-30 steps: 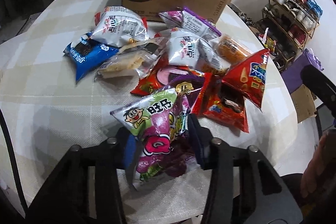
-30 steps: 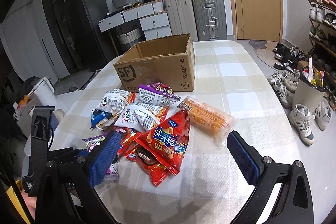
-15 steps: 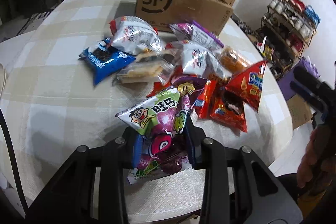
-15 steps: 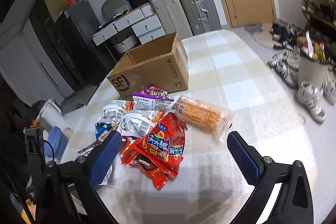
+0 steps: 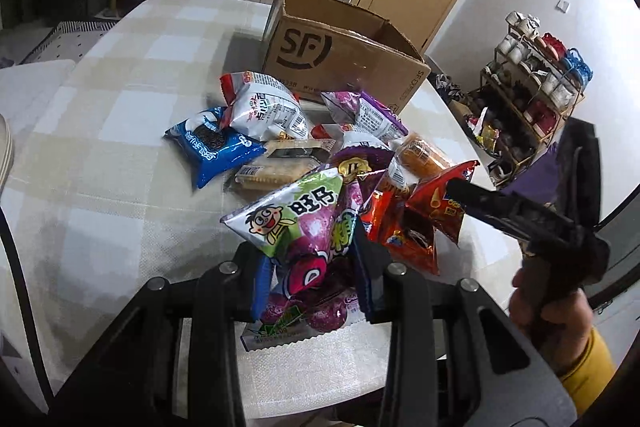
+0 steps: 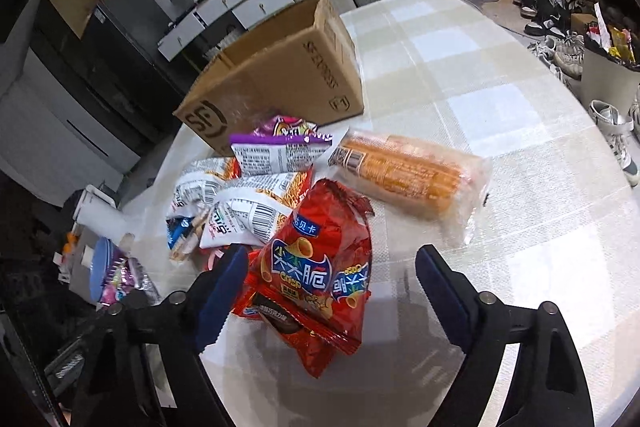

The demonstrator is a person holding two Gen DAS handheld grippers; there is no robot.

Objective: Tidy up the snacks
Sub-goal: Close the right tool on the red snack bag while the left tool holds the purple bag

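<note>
Left gripper [image 5: 310,277] clamps the candy bag [image 5: 304,227], lifted at pile's 6 o'clock; carry level to box [image 5: 344,55] at 12; right gripper [image 6: 326,289] spread wide over red chips [image 6: 320,263].

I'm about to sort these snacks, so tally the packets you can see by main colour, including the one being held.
Red foil bags: 2
White foil bags: 2
Purple packets: 2
Blue cookie packet: 1
Orange roll in clear wrap: 1
Clear cracker packet: 1
Green-and-purple gummy bag, held by left gripper: 1
Total: 10 visible
</note>
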